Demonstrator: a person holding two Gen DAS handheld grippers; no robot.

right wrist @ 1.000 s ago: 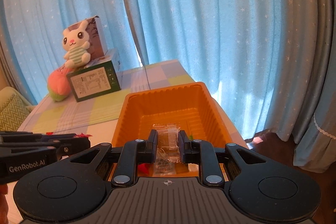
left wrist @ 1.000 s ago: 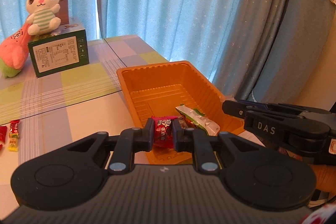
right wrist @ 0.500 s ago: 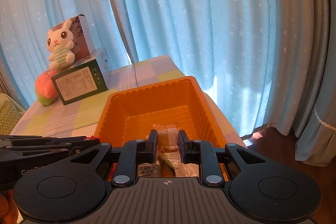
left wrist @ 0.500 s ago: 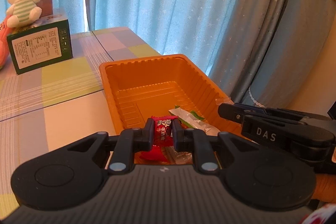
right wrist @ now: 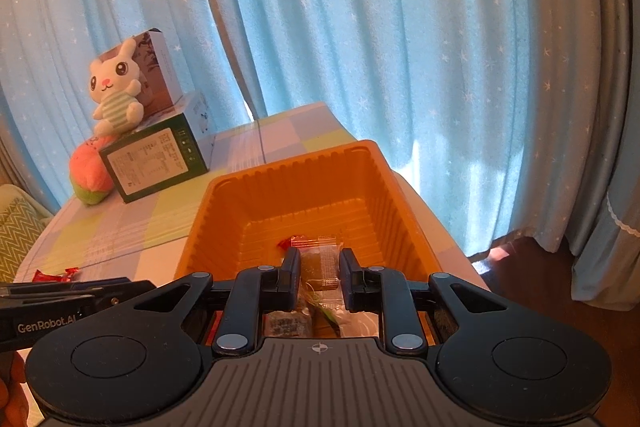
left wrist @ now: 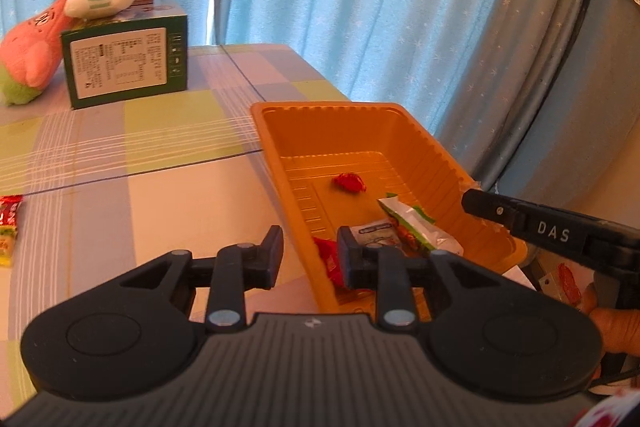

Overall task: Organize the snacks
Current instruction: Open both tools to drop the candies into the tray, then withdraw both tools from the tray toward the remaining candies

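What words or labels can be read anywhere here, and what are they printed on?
"DAS": side of the right gripper.
"GenRobot.AI": side of the left gripper.
Green box: white label with print too small to read.
Snack wrappers in the orange tray: print blurred, unreadable.

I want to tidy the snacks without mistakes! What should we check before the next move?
1. Left gripper empty: ok. Its jaws have just been opening and nothing is between them.
2. Red candy inside tray: ok.
3. Right gripper over tray: ok.
4. Clear packet gripped firmly: ok, not yet dropped.
5. Table snacks all packed: not ok.
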